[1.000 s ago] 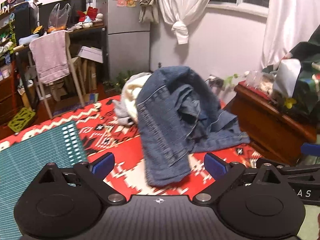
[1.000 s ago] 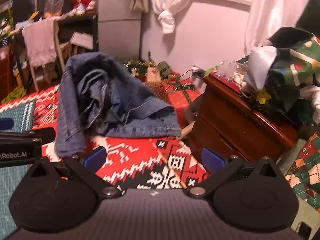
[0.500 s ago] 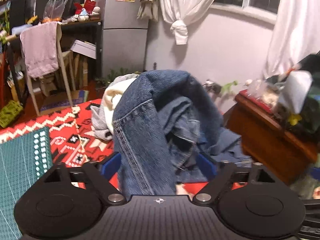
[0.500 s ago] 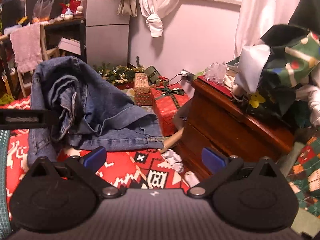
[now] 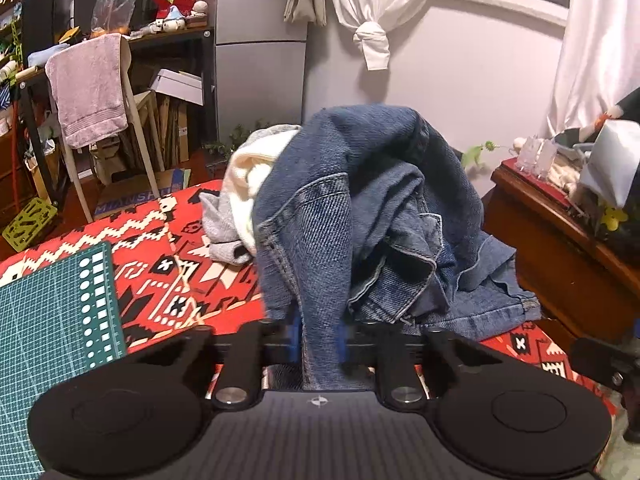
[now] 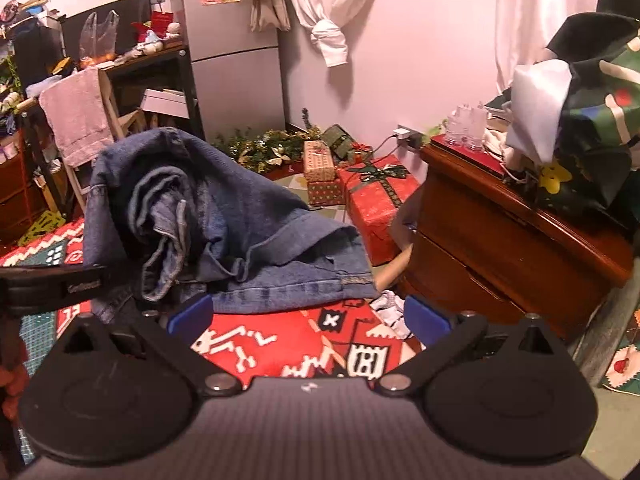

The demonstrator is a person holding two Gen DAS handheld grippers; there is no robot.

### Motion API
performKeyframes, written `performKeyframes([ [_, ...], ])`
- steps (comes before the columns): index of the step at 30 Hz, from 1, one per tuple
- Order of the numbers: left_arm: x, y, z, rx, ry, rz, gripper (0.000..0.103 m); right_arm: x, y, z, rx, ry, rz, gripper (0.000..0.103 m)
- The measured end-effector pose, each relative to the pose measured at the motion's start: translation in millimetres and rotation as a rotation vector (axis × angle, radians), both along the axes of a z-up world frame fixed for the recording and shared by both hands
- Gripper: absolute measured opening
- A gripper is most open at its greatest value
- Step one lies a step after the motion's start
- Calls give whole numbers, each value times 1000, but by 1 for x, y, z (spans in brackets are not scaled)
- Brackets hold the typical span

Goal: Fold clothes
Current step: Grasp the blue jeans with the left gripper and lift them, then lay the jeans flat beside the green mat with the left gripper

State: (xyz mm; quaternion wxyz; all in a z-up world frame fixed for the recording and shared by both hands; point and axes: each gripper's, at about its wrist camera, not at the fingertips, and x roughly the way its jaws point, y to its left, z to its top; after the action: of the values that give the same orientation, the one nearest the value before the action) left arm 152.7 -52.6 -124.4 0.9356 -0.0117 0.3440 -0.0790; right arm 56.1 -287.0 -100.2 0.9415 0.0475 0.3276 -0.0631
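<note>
Denim jeans (image 5: pixel 360 208) lie heaped at 12 o'clock on the red patterned cloth (image 5: pixel 168 248); heavy, limp. Left hand-held gripper (image 5: pixel 318 340) pinches 1 hem; right hand-held gripper (image 6: pixel 306 318) spread, empty.

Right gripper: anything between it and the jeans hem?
Nothing visible. The right gripper is open, with only bare red blanket before the jeans hem. The left gripper already clamps another fold.
</note>
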Motion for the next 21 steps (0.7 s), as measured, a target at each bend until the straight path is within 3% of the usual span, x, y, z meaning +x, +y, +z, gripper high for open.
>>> performKeyframes([
  [8, -35, 36, 25, -135, 15, -20, 9, -6, 20, 13, 14, -25, 62, 102],
  [15, -96, 76, 55, -232, 4, -39, 9, -17, 43, 25, 38, -42, 158, 102],
  [21, -148, 121, 62, -309, 29, 15, 9, -32, 77, 31, 49, -34, 247, 102],
])
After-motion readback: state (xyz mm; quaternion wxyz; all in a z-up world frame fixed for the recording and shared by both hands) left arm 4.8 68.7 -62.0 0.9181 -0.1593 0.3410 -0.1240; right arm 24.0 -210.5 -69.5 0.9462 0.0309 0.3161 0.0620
